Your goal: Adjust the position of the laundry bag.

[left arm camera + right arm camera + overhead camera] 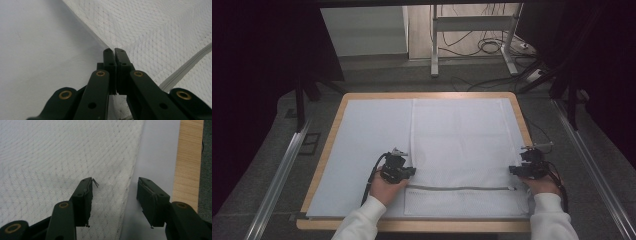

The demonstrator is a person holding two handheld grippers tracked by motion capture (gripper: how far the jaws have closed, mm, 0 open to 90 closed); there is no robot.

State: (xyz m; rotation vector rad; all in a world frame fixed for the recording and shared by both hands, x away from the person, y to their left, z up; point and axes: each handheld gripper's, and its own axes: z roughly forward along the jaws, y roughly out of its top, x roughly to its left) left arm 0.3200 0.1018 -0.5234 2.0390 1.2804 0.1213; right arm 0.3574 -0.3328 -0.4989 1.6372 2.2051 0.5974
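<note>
A white mesh bag (462, 145) lies flat on the white sheet (372, 135), its grey zipper (462, 188) running across near the front. My left gripper (404, 169) rests at the bag's left edge, just above the zipper's left end. In the left gripper view the gripper (114, 51) is shut, tips on the edge of the mesh (150, 30); I cannot tell whether fabric is pinched. My right gripper (527, 162) is at the bag's right edge. In its own view it (115, 181) is open, one jaw over the mesh (50, 157), the other over the sheet (157, 157).
The sheet covers a wooden table with a bare rim (332, 135) on all sides; that rim (190, 157) runs close beside my right gripper. Beyond the table are metal rails, a stand's legs (434, 50) and cables on the floor.
</note>
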